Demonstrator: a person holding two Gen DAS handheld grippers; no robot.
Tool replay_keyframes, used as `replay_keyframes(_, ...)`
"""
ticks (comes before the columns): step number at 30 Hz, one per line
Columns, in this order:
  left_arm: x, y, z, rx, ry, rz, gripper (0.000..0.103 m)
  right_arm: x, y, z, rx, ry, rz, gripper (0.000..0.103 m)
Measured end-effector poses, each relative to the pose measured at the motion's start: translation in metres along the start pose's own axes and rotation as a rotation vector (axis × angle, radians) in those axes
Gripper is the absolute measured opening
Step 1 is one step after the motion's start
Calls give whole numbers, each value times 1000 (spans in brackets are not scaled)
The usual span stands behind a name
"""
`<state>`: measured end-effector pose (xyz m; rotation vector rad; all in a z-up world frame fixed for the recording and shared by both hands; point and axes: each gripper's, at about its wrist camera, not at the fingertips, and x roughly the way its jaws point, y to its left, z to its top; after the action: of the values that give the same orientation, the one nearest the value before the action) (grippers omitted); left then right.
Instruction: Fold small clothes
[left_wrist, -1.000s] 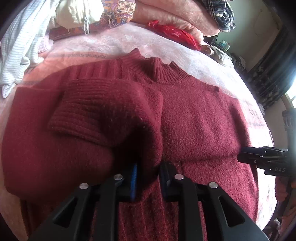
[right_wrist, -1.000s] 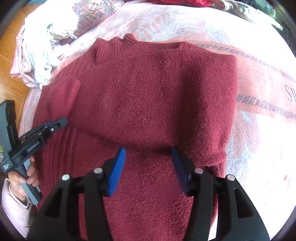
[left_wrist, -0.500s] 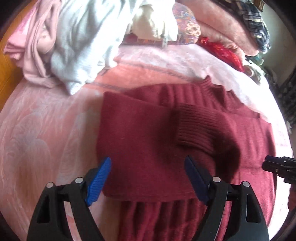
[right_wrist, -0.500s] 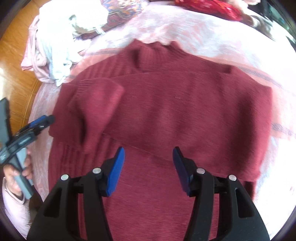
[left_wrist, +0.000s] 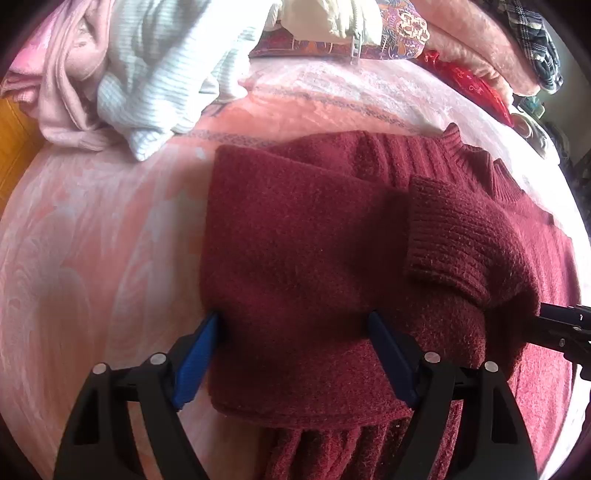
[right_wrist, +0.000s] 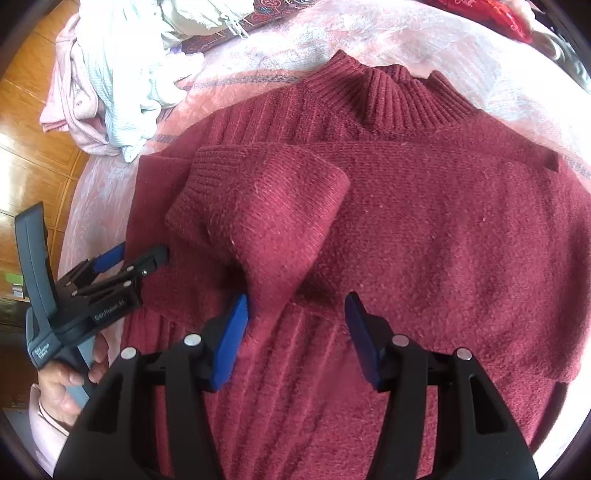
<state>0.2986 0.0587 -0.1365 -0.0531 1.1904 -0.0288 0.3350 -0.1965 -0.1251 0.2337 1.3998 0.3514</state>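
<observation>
A dark red knit sweater (left_wrist: 303, 243) lies flat on a pink bedspread (left_wrist: 92, 251), also in the right wrist view (right_wrist: 443, 229). Its left sleeve (right_wrist: 258, 206) is folded across the chest, cuff (left_wrist: 443, 236) up. My left gripper (left_wrist: 291, 347) is open, jaws straddling the folded left edge of the sweater low down. My right gripper (right_wrist: 295, 332) is open over the lower middle of the sweater, just below the folded sleeve. The left gripper also shows in the right wrist view (right_wrist: 140, 256), held by a hand.
A heap of white and pink clothes (left_wrist: 140, 74) lies at the far left of the bed (right_wrist: 110, 81). Patterned, pink and red fabrics (left_wrist: 461, 48) are stacked along the far edge. A wooden floor (right_wrist: 33, 147) lies beyond the bed's left side.
My left gripper let go of the sleeve, opened, and moved left to the sweater's folded edge. My right gripper stayed open and shifted left toward the sleeve.
</observation>
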Motion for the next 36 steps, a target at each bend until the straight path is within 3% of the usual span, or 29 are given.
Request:
replay_keyframes(3, 1, 0, 1, -8, -4, 1, 81, 10, 7, 5, -5, -7, 17, 48)
replay_keyframes(5, 3, 1, 2, -10, -6, -1, 81, 15, 12, 7, -35, -15, 24, 13)
replay_keyframes(7, 1, 3, 2, -14, -10, -9, 81, 12, 13, 6, -74, -43, 0, 10)
replay_keyframes(11, -10, 10, 5, -42, -45, -26, 81, -23, -5, 2, -92, -126, -9, 9)
replay_keyframes(13, -16, 10, 7, -42, -63, -20, 81, -45, -19, -1, -111, -160, -90, 9)
replay_keyframes(15, -16, 5, 7, -27, -66, -18, 81, -50, -39, -6, -117, -120, -192, 11)
replay_keyframes(16, -12, 0, 7, -14, -59, -12, 81, -48, -50, -8, -103, -97, -238, 16)
replay_keyframes(17, -9, -4, 6, -5, -49, -6, 81, -44, -61, -10, -89, -62, -292, 34)
replay_keyframes(18, -3, -9, 4, 6, -30, 4, 81, -41, -71, -11, -75, -38, -326, 43)
replay_keyframes(22, 0, -20, 6, 13, -30, 29, 81, -55, -80, -9, -40, -98, -254, 41)
replay_keyframes(25, -7, -24, 12, 10, -55, 19, 81, -61, -54, -3, -102, -161, -241, 41)
replay_keyframes(28, -8, -32, 14, 14, -56, -20, 81, -49, -29, 6, -136, -148, -207, 40)
replay_keyframes(34, 5, -42, 13, 16, -36, -18, 81, -13, -6, 28, -126, -115, -286, 45)
replay_keyframes(36, 6, -44, 15, 19, -38, -14, 81, -7, -10, 29, -118, -107, -305, 36)
